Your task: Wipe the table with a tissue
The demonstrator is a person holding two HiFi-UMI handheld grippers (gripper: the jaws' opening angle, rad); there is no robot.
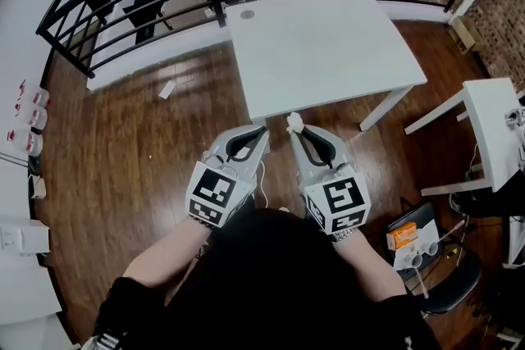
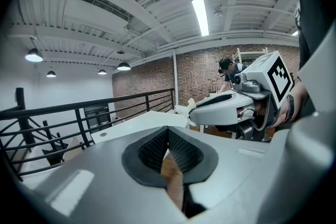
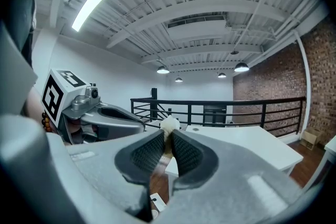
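One tissue pinched by right gripper, left gripper closed empty; wiping unstarted, next reach table at twelve o'clock.

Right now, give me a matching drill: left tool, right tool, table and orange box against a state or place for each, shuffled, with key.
Things:
1. left tool
2. right tool
3. table
4. orange box

States or places:
A. on a dark seat at the person's right
B. shut on the tissue
C. white, ahead of both tools
D. shut, nothing between the jaws

Pairs: 1-D, 2-B, 3-C, 4-A
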